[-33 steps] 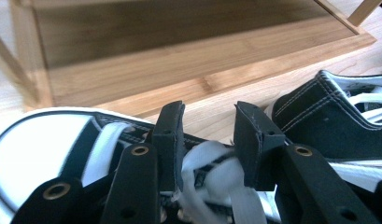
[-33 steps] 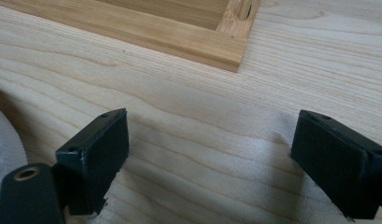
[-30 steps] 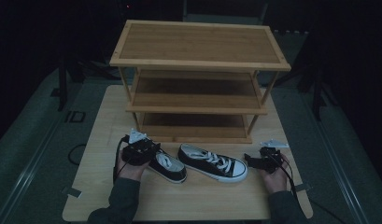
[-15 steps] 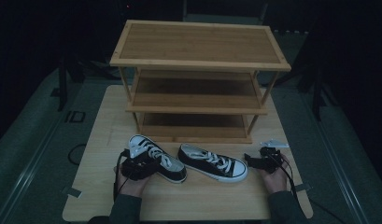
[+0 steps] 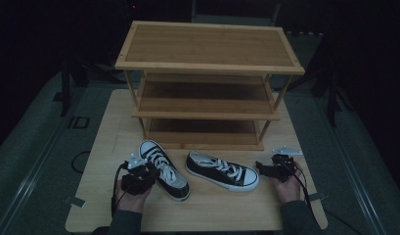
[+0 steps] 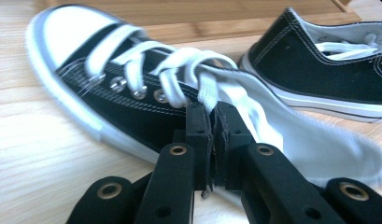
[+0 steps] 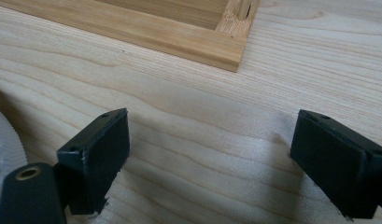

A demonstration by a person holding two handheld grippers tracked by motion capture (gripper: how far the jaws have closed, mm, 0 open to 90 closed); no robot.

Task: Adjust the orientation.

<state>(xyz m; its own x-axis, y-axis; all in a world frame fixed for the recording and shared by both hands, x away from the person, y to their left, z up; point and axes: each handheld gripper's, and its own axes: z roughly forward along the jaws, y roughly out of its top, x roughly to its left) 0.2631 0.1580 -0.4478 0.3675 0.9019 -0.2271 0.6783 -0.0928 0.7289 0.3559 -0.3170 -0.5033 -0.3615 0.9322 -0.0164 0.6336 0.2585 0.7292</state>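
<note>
Two black canvas sneakers with white laces lie on the table in front of the rack. The left sneaker points its white toe cap toward the rack. My left gripper is shut on its side wall beside the laces, near the opening. The right sneaker lies with its toe toward the right. My right gripper stands open just past that toe, low over bare wood with nothing between its fingers. A sliver of white rubber shows at its left.
A three-tier bamboo shoe rack stands at the back of the light wooden table; its base frame lies just ahead of my right gripper. Its shelves hold nothing. Cables trail from both grippers. Dark floor surrounds the table.
My left gripper has drawn back toward the table's front edge, uncovering the left sneaker's toe cap. The right gripper and right sneaker have stayed put.
</note>
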